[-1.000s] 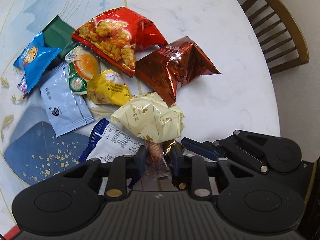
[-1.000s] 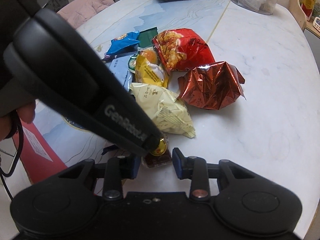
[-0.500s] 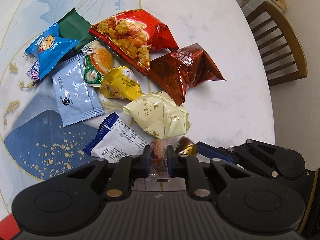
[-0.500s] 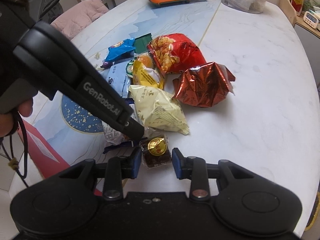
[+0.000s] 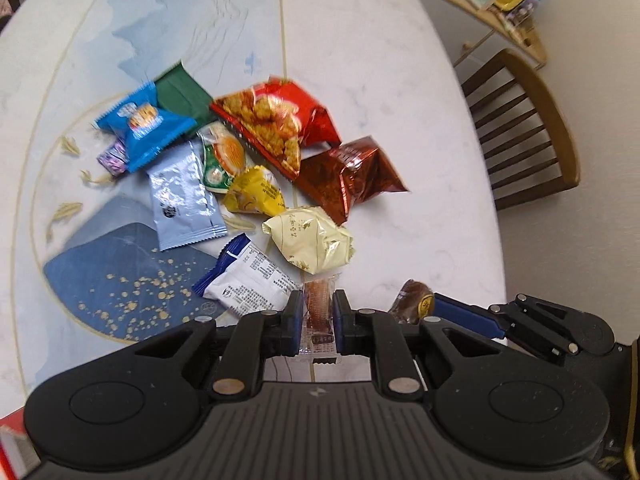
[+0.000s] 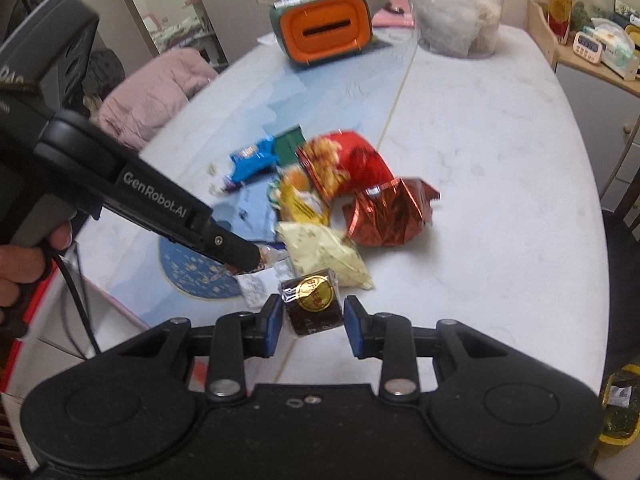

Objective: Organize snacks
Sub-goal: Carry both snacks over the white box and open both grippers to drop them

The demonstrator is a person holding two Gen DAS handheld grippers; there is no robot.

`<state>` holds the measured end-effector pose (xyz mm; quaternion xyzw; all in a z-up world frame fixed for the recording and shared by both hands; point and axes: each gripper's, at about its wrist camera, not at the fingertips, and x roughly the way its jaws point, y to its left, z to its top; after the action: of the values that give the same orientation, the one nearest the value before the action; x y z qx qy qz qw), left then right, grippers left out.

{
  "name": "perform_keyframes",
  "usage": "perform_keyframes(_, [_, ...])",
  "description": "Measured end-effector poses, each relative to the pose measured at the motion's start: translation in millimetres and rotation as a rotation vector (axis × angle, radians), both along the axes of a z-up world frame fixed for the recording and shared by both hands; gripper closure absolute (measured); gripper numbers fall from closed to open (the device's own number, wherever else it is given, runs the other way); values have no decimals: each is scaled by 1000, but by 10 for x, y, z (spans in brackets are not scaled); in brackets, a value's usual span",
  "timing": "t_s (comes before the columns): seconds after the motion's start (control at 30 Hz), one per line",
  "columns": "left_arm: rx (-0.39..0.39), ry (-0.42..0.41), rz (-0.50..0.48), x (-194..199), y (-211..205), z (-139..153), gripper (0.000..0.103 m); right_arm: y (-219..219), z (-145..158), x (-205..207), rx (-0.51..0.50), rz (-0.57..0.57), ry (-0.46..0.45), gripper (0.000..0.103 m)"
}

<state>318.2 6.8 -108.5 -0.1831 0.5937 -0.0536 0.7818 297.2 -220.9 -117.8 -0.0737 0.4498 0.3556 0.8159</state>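
A pile of snack packets lies on the white table (image 5: 380, 64): a red bag (image 5: 276, 120), a brown foil bag (image 5: 352, 176), a cream packet (image 5: 312, 244), a blue packet (image 5: 144, 124) and others. My left gripper (image 5: 316, 316) is shut on a small clear-wrapped orange snack (image 5: 318, 308), lifted above the table's near edge. My right gripper (image 6: 312, 318) is shut on a dark brown wrapped cake with a gold seal (image 6: 314, 306), also lifted. The left gripper shows in the right wrist view (image 6: 248, 258), to the left of the cake.
An orange and green box (image 6: 324, 30) and a clear bag (image 6: 456, 20) stand at the table's far end. A wooden chair (image 5: 528, 128) is at the right. A pink cushion (image 6: 148, 96) sits on a chair at the left.
Both grippers have risen and drawn back from the pile. The left one closed on the orange snack, the right one lifted the brown cake off the table.
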Motion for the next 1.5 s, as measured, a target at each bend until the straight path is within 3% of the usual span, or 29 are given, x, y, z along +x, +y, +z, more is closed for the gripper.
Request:
perform_keyframes(0.5, [19,-191,32,-1040,366,1035,88,162,946,-787,121,18,-100,71])
perform_keyframes(0.83, [65,-247,6,-1855,491,1532,88,219,1375,-1459,190,57,-114,70])
perform_keyframes(1.07, [88,-203,-5,-2232,551,1405,88,374,1220,-1754,174,83,-46,70])
perform_keyframes(1.5, [136,-38,24,-2483,612,488,88,603,328,-1972,67,58,107,70])
